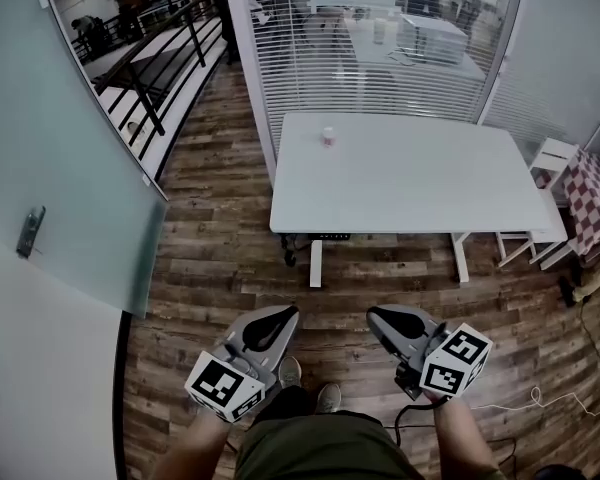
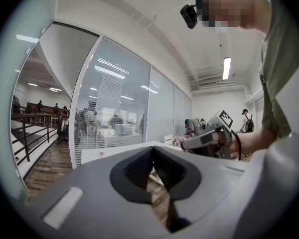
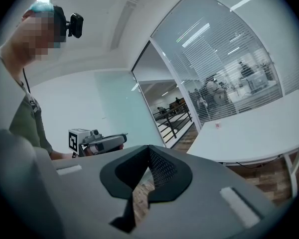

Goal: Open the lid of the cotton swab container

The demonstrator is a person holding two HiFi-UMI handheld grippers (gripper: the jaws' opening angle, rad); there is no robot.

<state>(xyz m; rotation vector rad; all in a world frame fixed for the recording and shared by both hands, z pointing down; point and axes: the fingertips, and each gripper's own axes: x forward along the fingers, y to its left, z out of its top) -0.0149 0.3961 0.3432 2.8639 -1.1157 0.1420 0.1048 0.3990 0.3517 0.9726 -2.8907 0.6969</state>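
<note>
Both pairs of jaws are pressed together with nothing between them. The left gripper and the right gripper are held side by side above the wooden floor. A white table stands well ahead of the jaws, and open floor separates them from its near edge. The cotton swab container is set near the table's far edge, far beyond both jaws. A glass wall with blinds rises just behind. Only in the gripper views is the head camera shown.
</note>
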